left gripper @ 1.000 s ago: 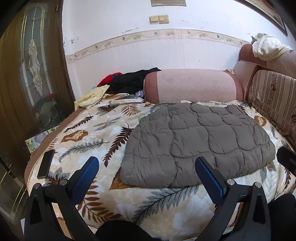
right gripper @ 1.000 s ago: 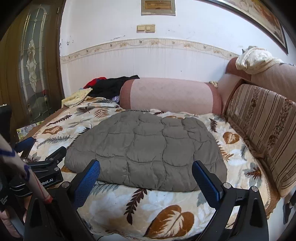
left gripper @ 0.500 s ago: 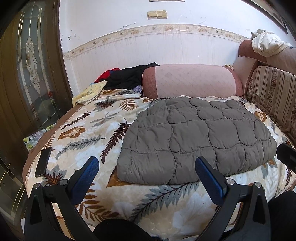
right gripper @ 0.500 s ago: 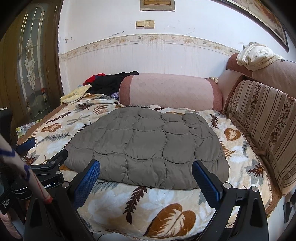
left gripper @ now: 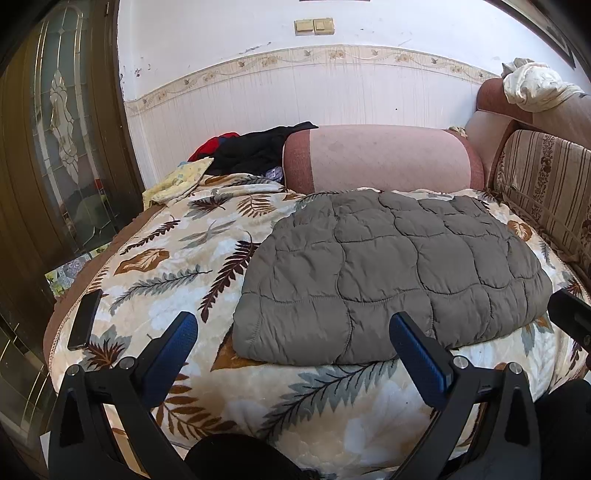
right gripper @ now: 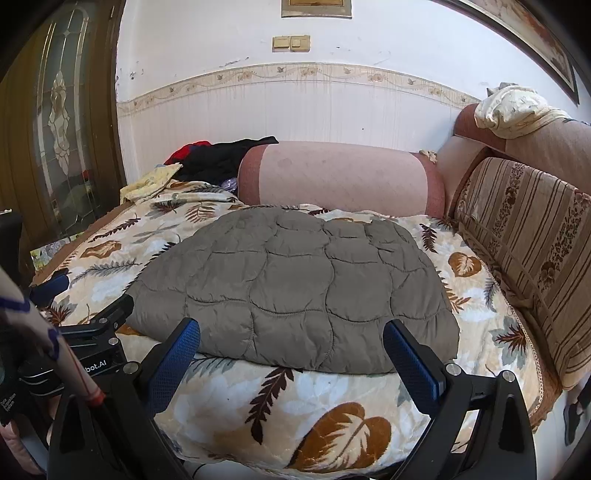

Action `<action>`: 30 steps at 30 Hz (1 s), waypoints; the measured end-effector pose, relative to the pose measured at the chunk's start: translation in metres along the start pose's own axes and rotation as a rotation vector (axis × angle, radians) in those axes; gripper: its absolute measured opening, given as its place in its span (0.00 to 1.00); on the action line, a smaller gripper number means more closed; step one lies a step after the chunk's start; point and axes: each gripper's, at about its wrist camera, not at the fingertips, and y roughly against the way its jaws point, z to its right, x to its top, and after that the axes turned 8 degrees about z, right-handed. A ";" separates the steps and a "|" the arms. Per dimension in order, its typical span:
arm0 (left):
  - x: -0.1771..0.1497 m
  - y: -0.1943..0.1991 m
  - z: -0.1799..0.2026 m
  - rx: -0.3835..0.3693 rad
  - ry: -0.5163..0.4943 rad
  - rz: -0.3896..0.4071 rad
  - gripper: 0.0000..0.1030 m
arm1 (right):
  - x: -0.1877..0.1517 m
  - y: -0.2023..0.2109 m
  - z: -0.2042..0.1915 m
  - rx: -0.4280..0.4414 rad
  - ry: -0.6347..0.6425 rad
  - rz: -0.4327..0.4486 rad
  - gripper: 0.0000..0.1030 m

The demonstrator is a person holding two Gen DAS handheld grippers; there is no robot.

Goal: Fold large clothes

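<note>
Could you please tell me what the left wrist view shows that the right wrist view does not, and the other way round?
Only the left wrist view shows the dark phone lying flat near the blanket's left edge. Only the right wrist view shows the picture frame above the wall switches, and the left hand-held gripper from the side. Both show the grey quilted garment lying flat on the leaf-print blanket, the pink bolster behind it, the pile of dark clothes, and open blue-padded fingers.

Leaf-print bed [left gripper: 207, 236] under folded grey quilted garment [left gripper: 391, 273], pink bolster [left gripper: 380, 162], black phone [left gripper: 85, 314].
</note>
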 end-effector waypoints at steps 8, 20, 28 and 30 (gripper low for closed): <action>0.000 -0.001 0.000 -0.001 0.000 -0.006 1.00 | -0.002 -0.002 0.000 -0.001 -0.002 -0.007 0.98; -0.003 -0.003 0.001 0.000 -0.005 -0.013 1.00 | -0.004 -0.006 0.002 -0.004 -0.003 -0.017 0.98; -0.005 -0.003 0.001 -0.003 -0.007 -0.015 1.00 | -0.005 -0.006 0.003 -0.003 -0.004 -0.022 0.98; -0.005 -0.003 0.001 -0.002 -0.005 -0.015 1.00 | -0.005 -0.007 0.003 -0.004 -0.003 -0.022 0.98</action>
